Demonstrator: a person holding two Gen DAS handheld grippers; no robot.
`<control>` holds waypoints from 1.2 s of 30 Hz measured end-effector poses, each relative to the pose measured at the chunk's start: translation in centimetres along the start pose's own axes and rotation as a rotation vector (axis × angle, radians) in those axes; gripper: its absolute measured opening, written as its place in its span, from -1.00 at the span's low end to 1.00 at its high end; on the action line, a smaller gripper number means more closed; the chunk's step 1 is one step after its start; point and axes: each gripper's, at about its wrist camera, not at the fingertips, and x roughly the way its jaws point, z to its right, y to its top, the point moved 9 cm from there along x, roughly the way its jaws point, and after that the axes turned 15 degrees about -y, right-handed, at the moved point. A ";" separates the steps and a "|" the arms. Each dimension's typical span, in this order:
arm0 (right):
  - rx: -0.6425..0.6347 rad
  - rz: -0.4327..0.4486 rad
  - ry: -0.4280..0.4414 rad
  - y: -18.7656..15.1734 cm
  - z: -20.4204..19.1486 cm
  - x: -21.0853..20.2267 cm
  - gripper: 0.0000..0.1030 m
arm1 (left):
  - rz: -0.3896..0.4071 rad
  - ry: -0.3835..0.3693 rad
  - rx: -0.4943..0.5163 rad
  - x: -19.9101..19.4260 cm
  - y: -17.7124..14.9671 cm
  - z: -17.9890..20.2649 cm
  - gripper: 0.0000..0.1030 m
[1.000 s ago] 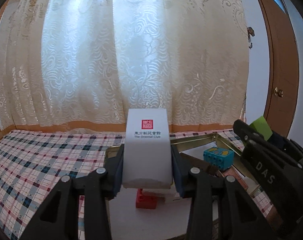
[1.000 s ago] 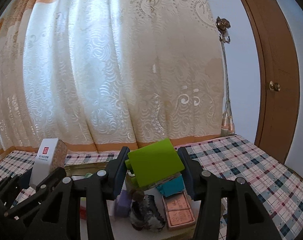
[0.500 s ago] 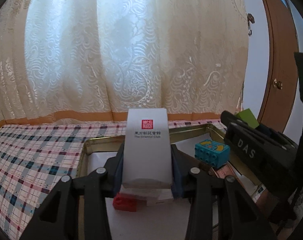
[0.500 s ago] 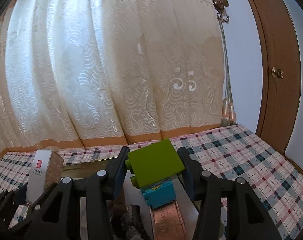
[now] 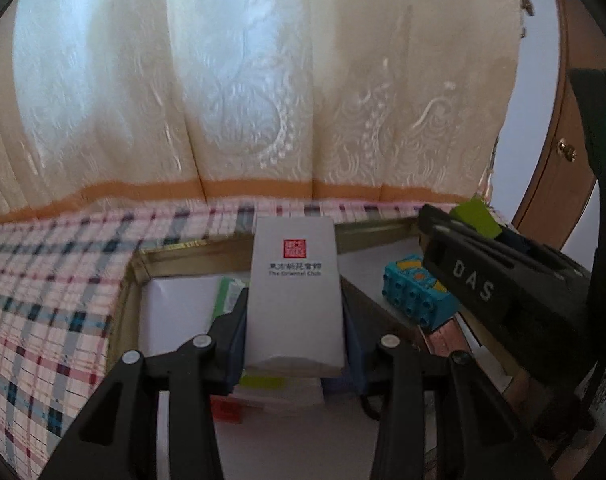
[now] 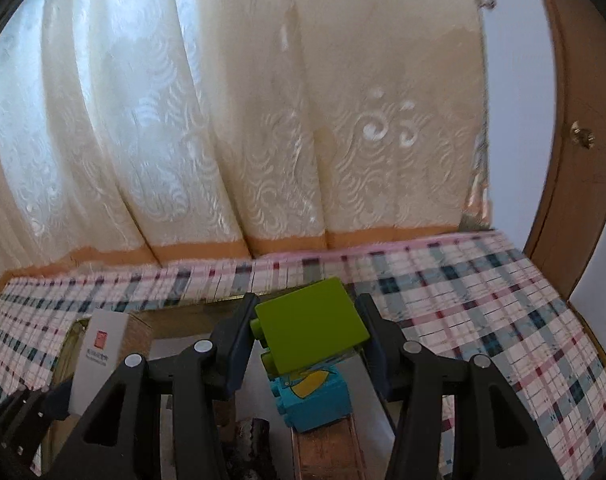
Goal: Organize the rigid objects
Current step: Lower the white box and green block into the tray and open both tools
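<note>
My left gripper [image 5: 295,316] is shut on a white upright box with a red seal [image 5: 295,296] and holds it over the gold-rimmed tray [image 5: 175,258]. The box also shows in the right wrist view [image 6: 97,356]. My right gripper [image 6: 309,334] is shut on a lime green brick [image 6: 309,332], just above a blue brick with yellow print [image 6: 313,398] in the tray. The right gripper body [image 5: 503,292] and the green brick [image 5: 475,216] show at the right of the left wrist view, next to the blue brick [image 5: 417,296].
The tray holds a red brick [image 5: 227,408], white and green packets [image 5: 229,296], a copper-coloured flat box [image 6: 327,456] and a dark crinkled object [image 6: 249,440]. A plaid tablecloth [image 6: 483,320] surrounds the tray. A lace curtain hangs behind; a wooden door [image 6: 575,140] stands right.
Both grippers have moved forward and lower over the tray, still holding their objects. The tray contents appear closer and lower in both views.
</note>
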 end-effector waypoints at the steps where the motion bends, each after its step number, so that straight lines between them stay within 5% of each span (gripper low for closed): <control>1: -0.002 -0.022 0.007 0.0 -0.1 0.4 0.01 | -0.015 -0.003 -0.015 0.3 0.0 -0.2 -0.20; 12: -0.122 -0.245 0.007 -1.6 -2.6 4.4 0.02 | -0.088 0.055 0.010 1.6 0.6 -0.8 -0.16; 13: -0.129 -0.251 0.012 -1.7 -2.7 4.4 0.02 | -0.093 0.064 0.020 1.8 0.6 -1.0 -0.06; 15: -0.126 -0.259 0.052 -1.7 -3.2 4.2 0.03 | -0.104 0.089 0.041 2.1 0.5 -1.2 0.82; 16: -0.129 -0.269 0.066 -1.8 -3.4 4.2 0.06 | -0.119 0.113 0.045 2.3 0.3 -1.4 1.00; 18: -0.132 -0.280 0.079 -2.0 -3.6 4.2 0.46 | -0.150 0.113 0.033 2.6 -0.1 -1.7 0.99; 20: -0.122 -0.280 0.076 -1.9 -3.6 4.1 0.61 | -0.168 0.098 0.010 2.7 -0.4 -1.8 0.99; 28: -0.055 -0.315 0.087 -2.1 -2.2 3.4 0.62 | -0.223 0.002 -0.108 2.4 -1.7 -2.1 0.99; 36: 0.135 -0.208 0.185 -2.4 0.2 0.6 0.62 | -0.101 0.026 -0.052 -0.2 -1.0 -2.1 0.99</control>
